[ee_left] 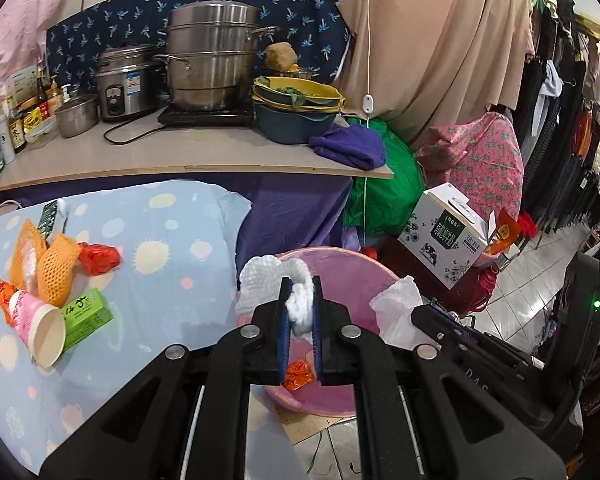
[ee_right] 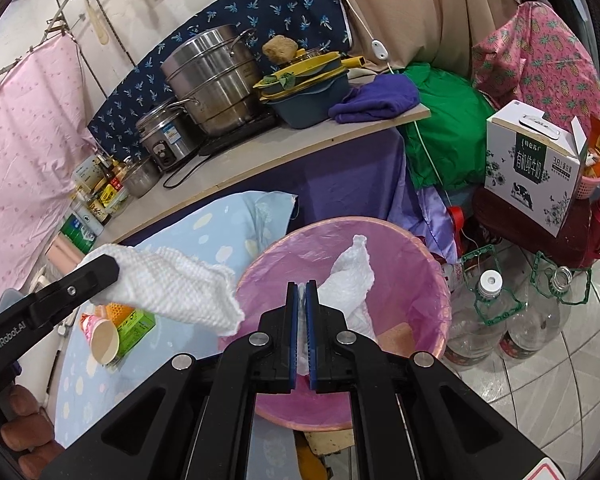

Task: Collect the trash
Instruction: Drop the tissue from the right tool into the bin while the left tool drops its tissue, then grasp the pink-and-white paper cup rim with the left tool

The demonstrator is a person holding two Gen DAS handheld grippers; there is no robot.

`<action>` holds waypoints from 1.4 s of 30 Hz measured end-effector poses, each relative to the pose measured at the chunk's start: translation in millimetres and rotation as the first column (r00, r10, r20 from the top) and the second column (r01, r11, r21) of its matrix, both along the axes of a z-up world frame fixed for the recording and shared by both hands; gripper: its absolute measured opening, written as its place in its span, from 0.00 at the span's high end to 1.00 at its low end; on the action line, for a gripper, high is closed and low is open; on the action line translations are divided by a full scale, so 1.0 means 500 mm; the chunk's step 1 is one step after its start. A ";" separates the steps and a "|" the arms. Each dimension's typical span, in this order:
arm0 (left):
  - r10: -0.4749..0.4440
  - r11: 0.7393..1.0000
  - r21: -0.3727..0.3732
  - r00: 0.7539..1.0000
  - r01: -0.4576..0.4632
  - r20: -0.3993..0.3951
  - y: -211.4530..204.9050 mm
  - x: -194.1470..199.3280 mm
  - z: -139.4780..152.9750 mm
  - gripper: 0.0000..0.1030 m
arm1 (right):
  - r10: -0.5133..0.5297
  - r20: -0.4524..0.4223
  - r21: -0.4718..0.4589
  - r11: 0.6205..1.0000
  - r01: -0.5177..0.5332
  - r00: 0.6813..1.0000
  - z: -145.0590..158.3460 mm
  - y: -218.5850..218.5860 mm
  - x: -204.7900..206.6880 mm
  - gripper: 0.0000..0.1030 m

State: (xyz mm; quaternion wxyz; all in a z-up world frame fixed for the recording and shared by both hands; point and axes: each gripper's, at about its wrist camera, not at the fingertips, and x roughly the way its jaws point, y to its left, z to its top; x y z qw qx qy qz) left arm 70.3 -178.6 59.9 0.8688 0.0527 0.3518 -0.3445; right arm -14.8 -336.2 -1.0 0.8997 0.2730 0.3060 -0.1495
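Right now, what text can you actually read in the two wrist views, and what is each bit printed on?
"GenRobot.AI": on the left gripper arm, seen in the right wrist view.
"有机纯牛奶": green panel of the white milk carton box.
"38": same box, beside that panel.
Green box on the table: characters too distorted to read.
Pink paper cup, rice cooker sticker, sauce bottles: too small or blurred.

The left gripper (ee_left: 300, 304) hides part of the orange wrapper (ee_left: 298, 374). The bottle labels (ee_left: 18, 128) at the far left are too small to read.
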 end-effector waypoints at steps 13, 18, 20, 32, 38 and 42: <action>-0.001 1.000 0.024 1.000 0.001 -0.002 -0.032 0.008 -0.019 0.58 | -0.025 0.004 0.020 0.999 0.025 1.000 -0.004 -0.017 -0.003 0.71; 0.021 0.999 0.026 1.000 -0.020 -0.017 -0.021 0.015 -0.022 0.58 | -0.014 0.009 0.022 1.000 0.014 1.000 0.002 -0.013 0.000 0.71; 0.027 0.999 0.023 0.999 -0.027 -0.021 -0.015 0.017 -0.022 0.58 | -0.010 0.010 0.021 1.000 0.009 1.000 0.004 -0.009 0.001 0.71; 0.117 0.993 0.028 0.992 -0.115 -0.051 0.055 0.041 -0.038 0.58 | 0.044 -0.001 0.016 0.999 -0.044 0.999 0.012 0.034 0.023 0.71; 0.215 0.976 0.055 0.975 -0.212 -0.059 0.129 0.063 -0.063 0.51 | 0.097 -0.020 0.013 0.995 -0.097 0.995 0.005 0.081 0.047 0.71; 0.320 0.946 0.076 0.946 -0.316 -0.047 0.200 0.080 -0.083 0.34 | 0.139 -0.035 0.014 0.990 -0.139 0.990 0.000 0.119 0.070 0.71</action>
